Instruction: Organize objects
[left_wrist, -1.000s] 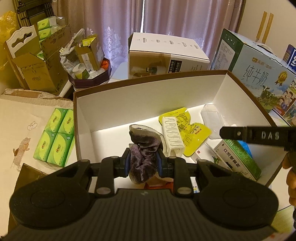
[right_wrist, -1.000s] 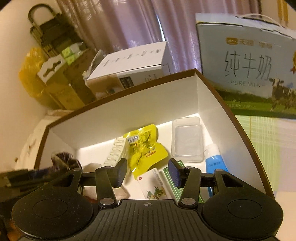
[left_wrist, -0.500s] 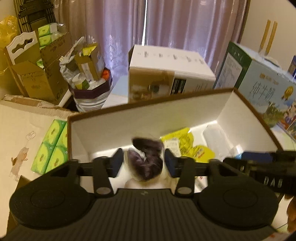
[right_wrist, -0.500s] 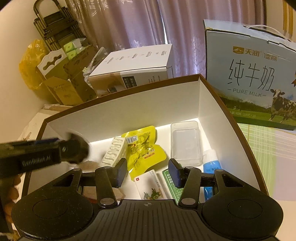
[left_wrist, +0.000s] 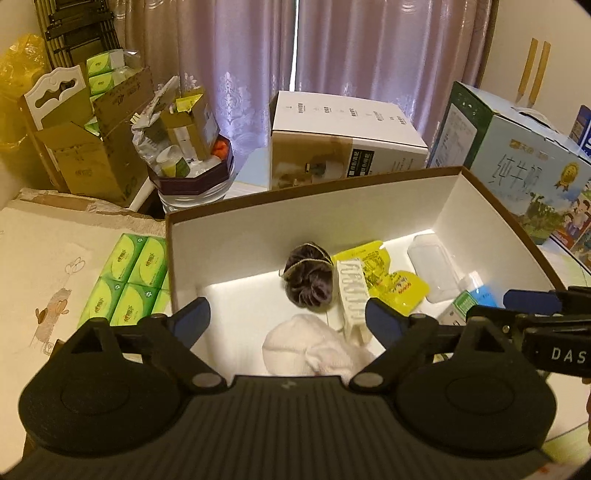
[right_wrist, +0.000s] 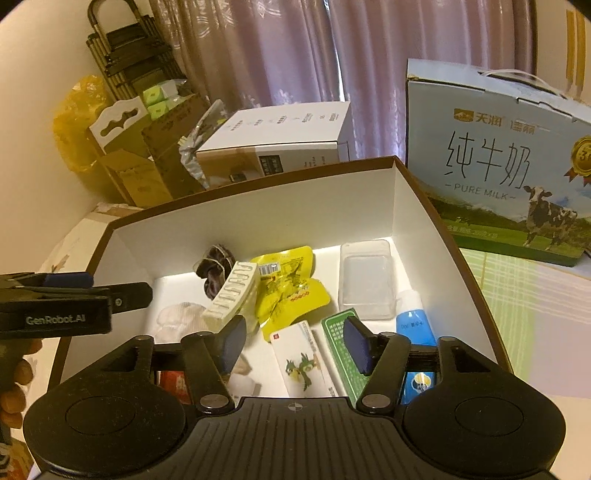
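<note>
Dark scrunchie (left_wrist: 308, 278) lies in the box (left_wrist: 306, 218) among other items; left claw (left_wrist: 286, 321) and right claw (right_wrist: 295, 341) gape empty. Tissue packs (left_wrist: 129, 280) left of it seem unsorted.

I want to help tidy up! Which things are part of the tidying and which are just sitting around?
Part of the job: the open box, dark sock, white sock, yellow packet, left gripper.

Just lying about: milk carton, tissue packs, curtains.
</note>
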